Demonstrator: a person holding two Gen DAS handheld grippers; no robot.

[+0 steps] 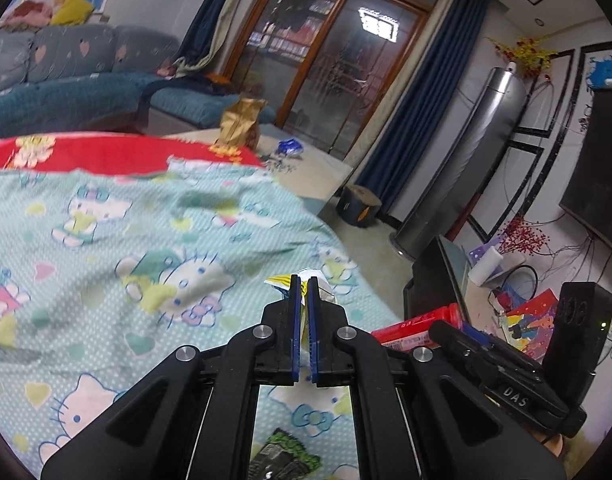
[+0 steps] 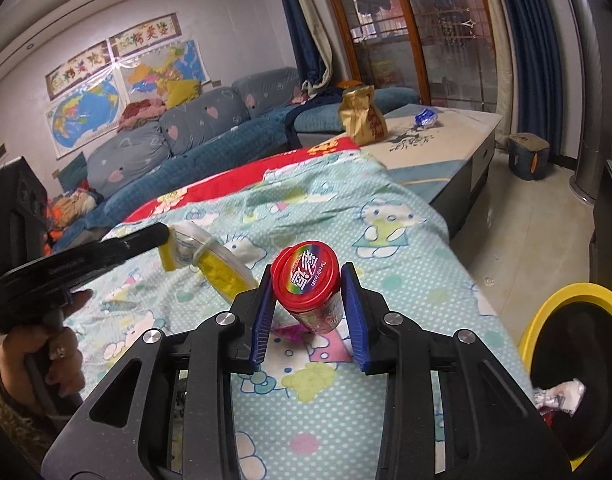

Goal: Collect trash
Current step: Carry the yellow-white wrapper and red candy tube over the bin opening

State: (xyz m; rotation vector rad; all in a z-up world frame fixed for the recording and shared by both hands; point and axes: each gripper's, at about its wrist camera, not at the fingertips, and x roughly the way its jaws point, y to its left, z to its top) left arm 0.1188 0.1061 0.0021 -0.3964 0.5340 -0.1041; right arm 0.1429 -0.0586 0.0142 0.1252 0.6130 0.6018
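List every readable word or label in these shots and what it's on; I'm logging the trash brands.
"DAS": white letters on the right tool's black body.
Red jar lid: large characters and small print, too warped to read.
Wall banners: characters too small.
Left tool's wrapper: no legible text.

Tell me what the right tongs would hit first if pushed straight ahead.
The right tongs already straddle the red-lidded jar, so it comes first; beyond it lies only the cartoon bedsheet, though depth is unclear.
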